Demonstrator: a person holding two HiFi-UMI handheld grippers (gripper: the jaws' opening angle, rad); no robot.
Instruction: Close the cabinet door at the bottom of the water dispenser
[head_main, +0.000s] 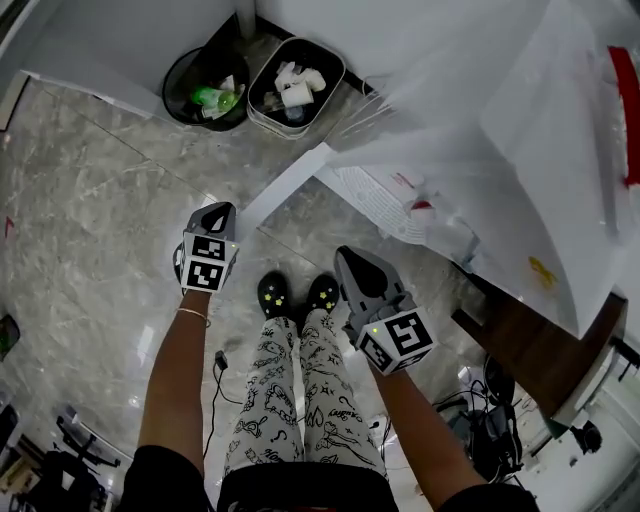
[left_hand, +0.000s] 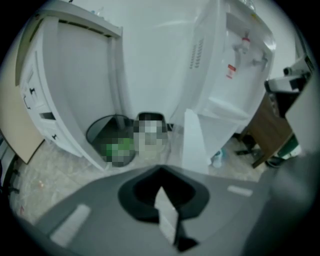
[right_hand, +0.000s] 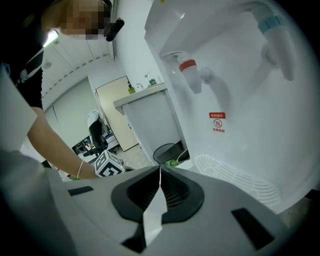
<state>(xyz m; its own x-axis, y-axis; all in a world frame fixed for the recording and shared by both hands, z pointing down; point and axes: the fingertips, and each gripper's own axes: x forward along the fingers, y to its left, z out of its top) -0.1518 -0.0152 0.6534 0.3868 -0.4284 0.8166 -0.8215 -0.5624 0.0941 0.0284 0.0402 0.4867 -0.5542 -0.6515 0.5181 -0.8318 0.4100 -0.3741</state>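
Two grippers in the head view: the left gripper (head_main: 216, 210) at centre left, the right gripper (head_main: 346, 256) at centre right

Two waste bins at the top of that view: one black round bin (head_main: 178, 82) and one white bin (head_main: 337, 68); one green bottle (head_main: 215, 98) lies in the black one

One water dispenser (right_hand: 240, 105), with two taps in the upper right of the right gripper view: one red tap (right_hand: 192, 72), one blue tap (right_hand: 275, 35)

One cabinet door (head_main: 290, 180)

Two shoes (head_main: 274, 295) at the middle of the head view

One bracelet (head_main: 193, 314)
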